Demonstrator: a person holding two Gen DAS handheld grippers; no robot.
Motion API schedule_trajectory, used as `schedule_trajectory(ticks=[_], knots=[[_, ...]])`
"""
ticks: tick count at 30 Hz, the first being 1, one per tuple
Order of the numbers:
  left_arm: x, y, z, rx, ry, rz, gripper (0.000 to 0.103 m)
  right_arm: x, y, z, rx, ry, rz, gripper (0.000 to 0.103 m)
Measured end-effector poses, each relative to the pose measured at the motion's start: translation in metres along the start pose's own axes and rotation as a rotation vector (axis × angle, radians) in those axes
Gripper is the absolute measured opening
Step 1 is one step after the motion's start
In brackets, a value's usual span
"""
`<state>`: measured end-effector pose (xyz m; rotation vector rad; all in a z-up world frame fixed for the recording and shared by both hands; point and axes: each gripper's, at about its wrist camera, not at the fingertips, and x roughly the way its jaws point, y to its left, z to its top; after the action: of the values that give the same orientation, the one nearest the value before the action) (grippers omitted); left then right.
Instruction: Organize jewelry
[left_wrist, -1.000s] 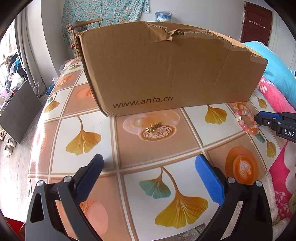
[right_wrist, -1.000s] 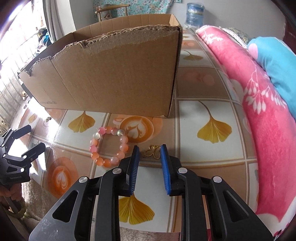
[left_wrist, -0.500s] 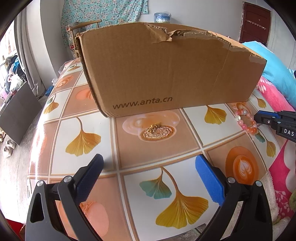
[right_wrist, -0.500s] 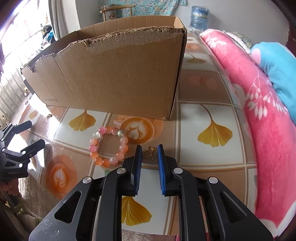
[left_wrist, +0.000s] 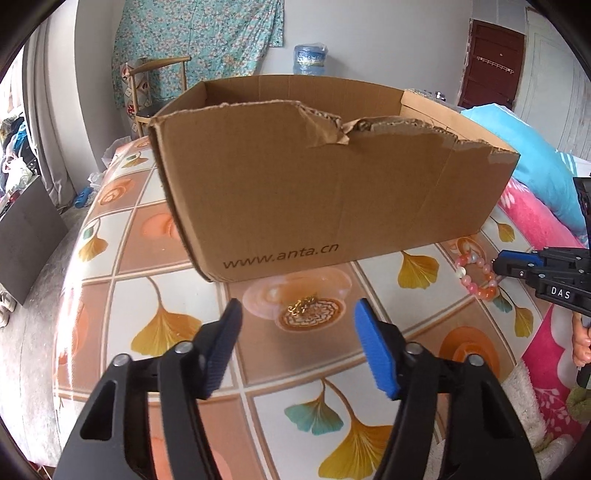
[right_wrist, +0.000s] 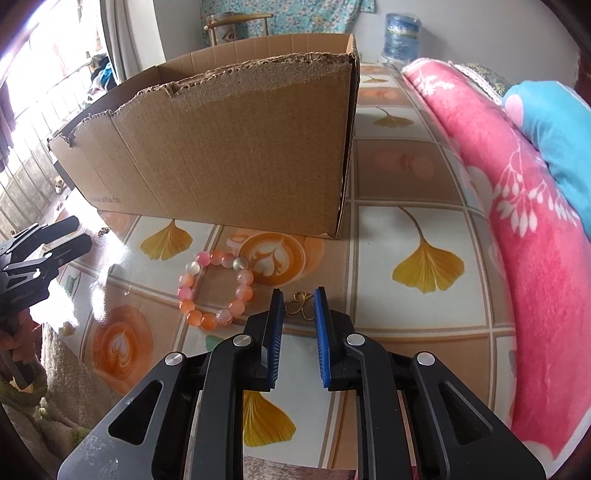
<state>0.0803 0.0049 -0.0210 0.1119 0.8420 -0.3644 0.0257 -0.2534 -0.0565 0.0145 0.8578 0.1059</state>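
Leaf-patterned tabletop (left_wrist: 177, 325), cardboard box (left_wrist: 314, 192) at twelve o'clock, left gripper (left_wrist: 297, 334) closing short of gold chain (left_wrist: 303, 305), nothing between its jaws, right gripper (right_wrist: 298, 312) clenched narrow around gold clasp (right_wrist: 300, 305), grip unconfirmed, bead bracelet (right_wrist: 216, 288) at ten o'clock.

tablecloth (left_wrist: 177, 325) ginkgo-leaf and latte-art tile print, covers tabletop | pink floral blanket (right_wrist: 524, 236) along table's right edge | blue pillow (right_wrist: 554, 122) on blanket | wooden chair (left_wrist: 155, 85) behind table | floral curtain (left_wrist: 199, 40) on far wall | water jug (left_wrist: 310, 59) at back | dark red door (left_wrist: 491, 62) far right
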Motion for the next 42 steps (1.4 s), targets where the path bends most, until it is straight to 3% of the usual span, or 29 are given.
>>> schedule_trajectory(ticks=[6,13,21,42], knots=[[0.013,-0.002,0.004,0.010,0.028,0.007,0.030,0.000,-0.004,-0.002,0.000,-0.003,0.011,0.015],[0.017,-0.006,0.004,0.060,0.041,0.030,0.025,0.001,-0.007,-0.002,-0.002,-0.007,0.015,0.015],[0.019,-0.012,0.005,0.079,0.034,0.037,0.002,0.001,-0.008,-0.002,0.000,-0.009,0.021,0.015],[-0.019,-0.012,0.007,0.065,-0.056,0.021,0.001,-0.015,-0.020,0.004,0.024,-0.038,0.043,0.014]])
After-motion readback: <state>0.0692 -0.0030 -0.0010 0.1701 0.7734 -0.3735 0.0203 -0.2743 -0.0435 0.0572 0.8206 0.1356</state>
